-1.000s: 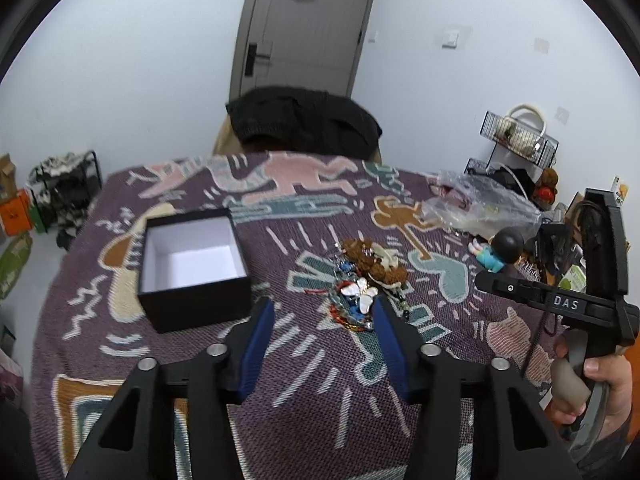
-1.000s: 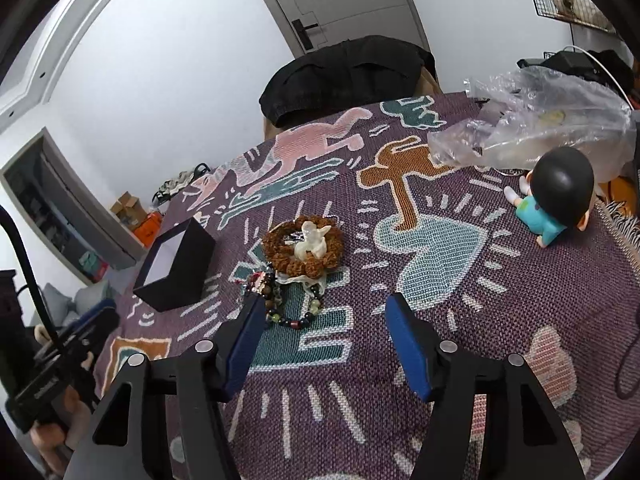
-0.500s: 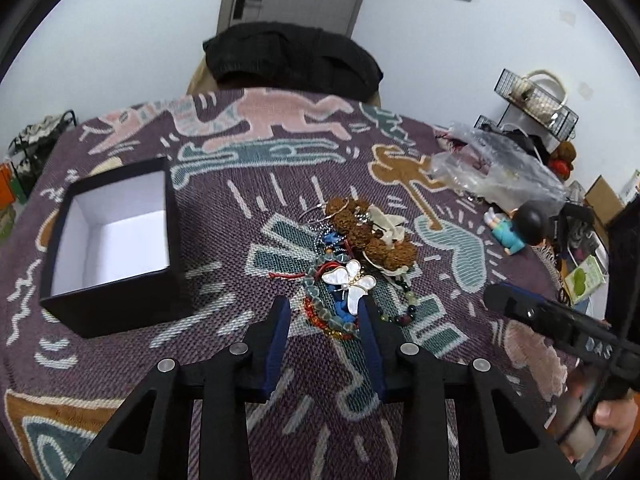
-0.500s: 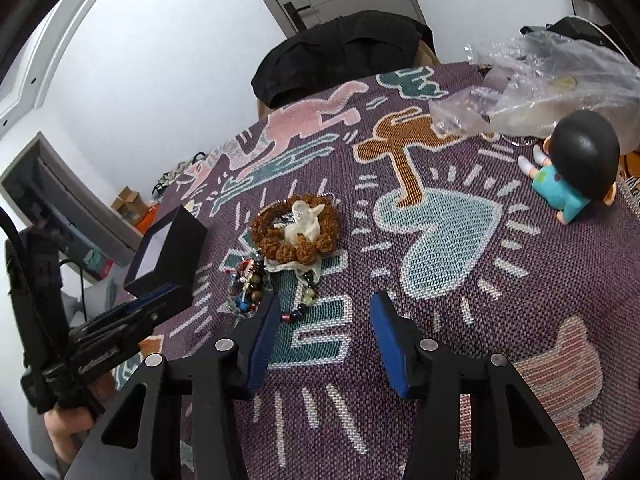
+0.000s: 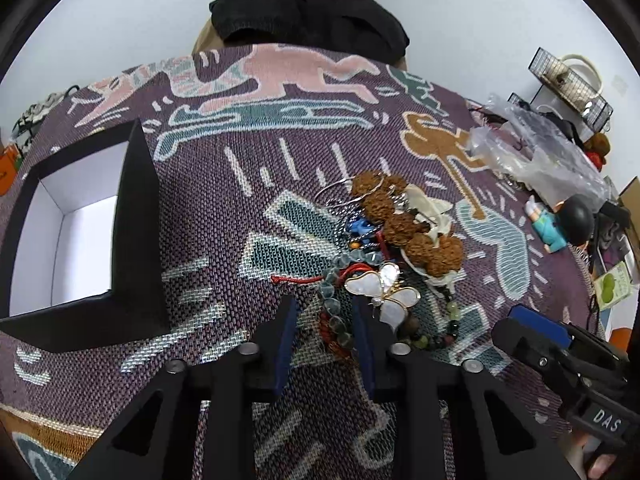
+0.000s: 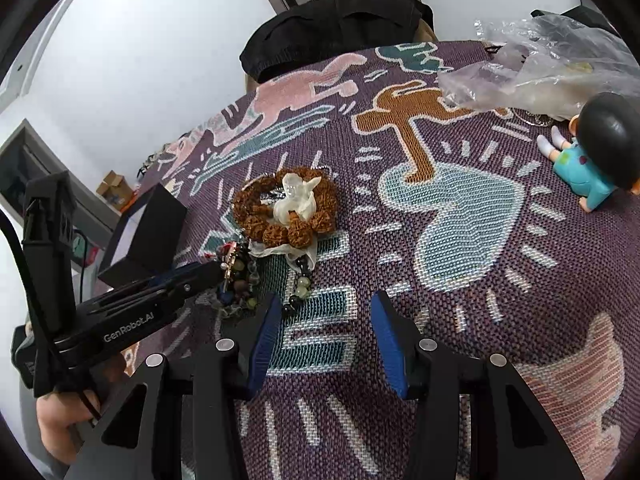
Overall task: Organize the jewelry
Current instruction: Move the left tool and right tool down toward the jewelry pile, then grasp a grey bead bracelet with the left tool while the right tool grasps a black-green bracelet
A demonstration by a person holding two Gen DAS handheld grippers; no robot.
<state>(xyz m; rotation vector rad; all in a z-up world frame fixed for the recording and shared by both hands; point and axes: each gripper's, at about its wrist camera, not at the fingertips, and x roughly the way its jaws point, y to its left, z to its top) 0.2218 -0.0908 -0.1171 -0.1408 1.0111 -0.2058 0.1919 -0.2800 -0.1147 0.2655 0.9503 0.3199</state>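
1. Black box (image 5: 132, 240), lid off and white inside, sits on our left, well apart from the jewelry pile (image 5: 384, 256).
2. We hold the left gripper (image 5: 325, 316) low at the pile's near edge. Its jaws stand partly apart around a dark bead strand (image 5: 336, 324), with gaps on both sides; nothing is gripped.
3. Just past its right finger lies a white butterfly brooch (image 5: 380, 288). Whether the finger touches it, we cannot tell.
4. A brown seed bracelet (image 6: 284, 208) with a pale carved figure (image 6: 296, 200) inside it lies at the pile's far side. Red cord and clear beads lie in front of it.
5. We hold the right gripper (image 6: 324, 320) open and empty over bare cloth. A bead tail from the pile ends just beside its left finger.
6. A figurine (image 6: 592, 152) and a clear plastic bag (image 6: 540, 68) lie to the right, apart from the pile.
7. The surface is a purple woven blanket (image 6: 520, 280) with pink, teal and orange figures.
8. A black garment (image 5: 308, 20) hangs at the far edge before white walls and a grey door. Wire baskets (image 5: 568, 80) hang on the right wall.
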